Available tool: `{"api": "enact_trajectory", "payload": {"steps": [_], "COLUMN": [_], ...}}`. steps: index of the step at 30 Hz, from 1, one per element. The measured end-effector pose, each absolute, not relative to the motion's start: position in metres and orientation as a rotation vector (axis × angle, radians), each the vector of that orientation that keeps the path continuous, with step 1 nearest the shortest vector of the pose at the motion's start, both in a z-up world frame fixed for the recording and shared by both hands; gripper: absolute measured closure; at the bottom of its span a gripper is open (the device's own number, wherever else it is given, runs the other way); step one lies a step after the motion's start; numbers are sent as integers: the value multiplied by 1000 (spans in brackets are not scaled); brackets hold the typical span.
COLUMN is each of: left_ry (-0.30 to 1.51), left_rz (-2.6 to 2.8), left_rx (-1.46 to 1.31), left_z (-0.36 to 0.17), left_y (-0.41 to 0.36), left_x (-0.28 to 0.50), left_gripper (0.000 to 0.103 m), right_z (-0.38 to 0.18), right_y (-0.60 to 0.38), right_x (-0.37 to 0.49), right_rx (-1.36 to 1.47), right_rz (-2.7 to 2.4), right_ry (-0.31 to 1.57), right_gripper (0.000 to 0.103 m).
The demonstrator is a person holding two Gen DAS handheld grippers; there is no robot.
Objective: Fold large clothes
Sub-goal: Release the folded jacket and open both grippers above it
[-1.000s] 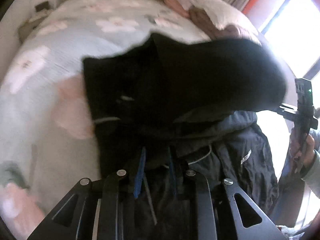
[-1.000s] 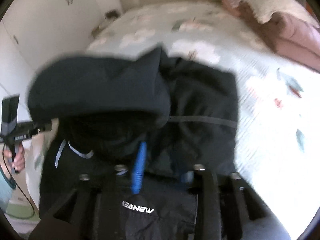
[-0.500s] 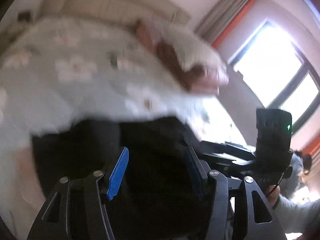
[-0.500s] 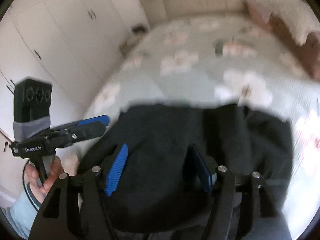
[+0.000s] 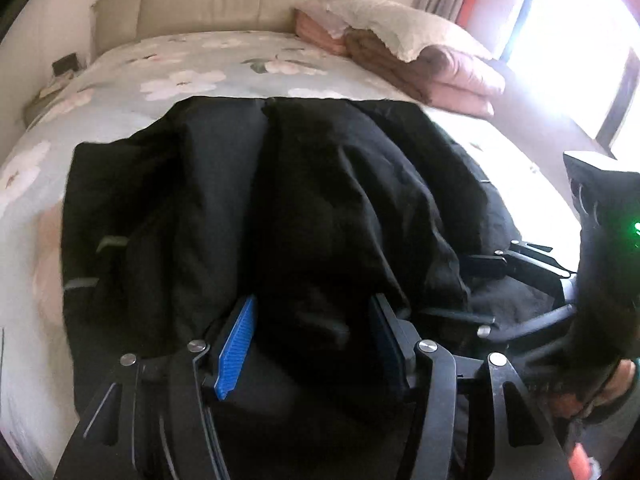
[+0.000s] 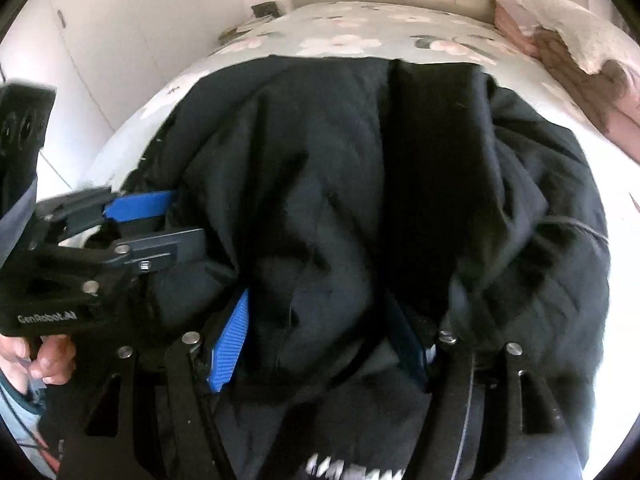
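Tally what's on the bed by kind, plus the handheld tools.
Black jacket: 1
Folded blankets, stacked by the headboard: 1 pile
Tools: 2, left tool and right tool, each with jacket fabric between its fingers
Total: 4

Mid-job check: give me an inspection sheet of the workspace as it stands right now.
Surface: bed with floral sheet, largely covered.
Job's things: black jacket spread on the sheet, folded panel on top.
Clutter: folded pink blankets and a pale pillow near the headboard.
Grippers: left gripper and right gripper, jaws apart with jacket fabric between.
Cables: thin dark cable by the hand.
Surroundings: beige headboard, white wardrobe, bright window.
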State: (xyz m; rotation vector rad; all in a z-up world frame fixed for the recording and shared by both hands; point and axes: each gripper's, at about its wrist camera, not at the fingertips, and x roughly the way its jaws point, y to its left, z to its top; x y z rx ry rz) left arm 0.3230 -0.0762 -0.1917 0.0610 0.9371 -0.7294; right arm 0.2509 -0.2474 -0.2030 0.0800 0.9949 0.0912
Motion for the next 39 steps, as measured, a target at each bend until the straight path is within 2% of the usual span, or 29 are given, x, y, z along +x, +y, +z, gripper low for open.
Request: {"api": "enact_trajectory", "payload": {"steps": [5,9,11,20,23,27,31,39], "left_ry": [889,912,941,1064,999,951,903,895], "left_rz": [-751,-718,-692,-508,-502,-466,-423,-422], "left_rx": [-36,-34,-27,-82,-119,-10,115,111], "left_z": [-141,-131,-141,-234,-238,-243,-246,-246], "left_y": [-32,-16,-13,-3,0,-17,-31,-31], "left_x": [255,206,193,173,166,159,148,148], "left_gripper": [45,45,44,45,44,42,36,36], "right_z": [-159,-144,-148,-238,-241,-248,-251,-255], "right_y": [-254,-264,-269,-321,-313,-288,-284,-278], "right_x": [171,116,97,70,59,59,52,50], "right_rx": [187,232,232,291,215,66,56,37], "right_rz": [67,3,-22,-177,-166,-201,-208,-230], "right_ry": [934,953,939,925,873,879,860,858], "right_gripper": [34,34,34,34,31,18,16,13]}}
